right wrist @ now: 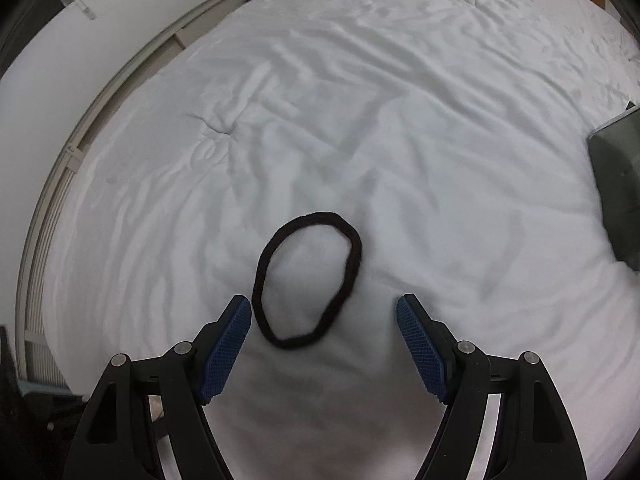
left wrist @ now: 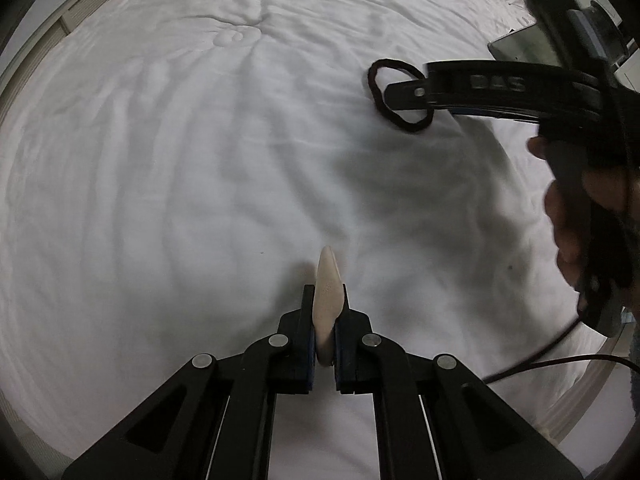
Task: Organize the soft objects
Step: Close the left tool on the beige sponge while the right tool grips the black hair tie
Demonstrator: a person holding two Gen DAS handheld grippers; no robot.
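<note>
2 soft things are showing: the left gripper is pinching a pale beige flat pad at lower centre, while the right gripper, spread wide, is hanging over a black elastic hair loop lying mid-frame on the white bedsheet. Sorting seems barely begun.

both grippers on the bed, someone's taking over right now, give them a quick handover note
Left gripper: shut on a beige soft piece, held on edge over the white bedding.
Right gripper: open, empty, hovering just short of the black hair band, which lies flat on the bedding, not gripped.
Done: beige piece picked up.
Left: close on the band, then put both items where they belong; no container is clearly visible.
</note>
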